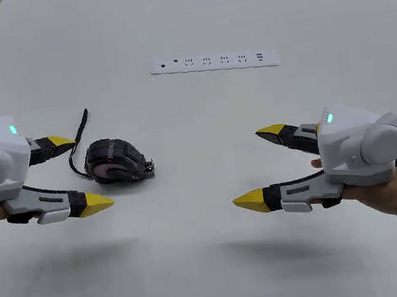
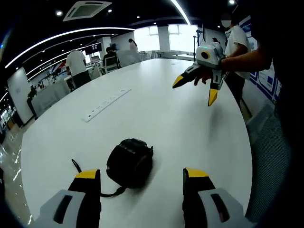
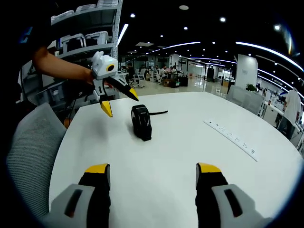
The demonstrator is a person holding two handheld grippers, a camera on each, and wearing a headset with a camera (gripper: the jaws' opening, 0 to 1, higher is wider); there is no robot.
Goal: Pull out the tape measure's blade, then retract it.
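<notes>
On the white counter (image 1: 212, 263), towards its left side as the person sees it, the tape measure (image 1: 115, 161) lies flat on one face, a dark rounded case with its black wrist strap (image 1: 78, 145) trailing off behind it and a white power strip (image 1: 214, 61) well apart at the far side. The left hand-held gripper (image 1: 90, 171) sits just beside the case with its jaws spread wide and nothing between them; from its own view the case is a little ahead of the yellow tips, not touching either. The right hand-held gripper (image 1: 247, 168) hovers well off to the other side, equally wide and empty. No blade is out yet. The case looks hard and compact, probably with some heft, so a firm squeeze should not harm it, though its curved shell could twist or slide on the smooth top. I would guess the sound hold is across the body's two broad sides with the left, while the right pinches the small nub (image 1: 148, 171) at the case's near corner, which looks like the blade's hook. That thin springy blade will likely want to snap back.
</notes>
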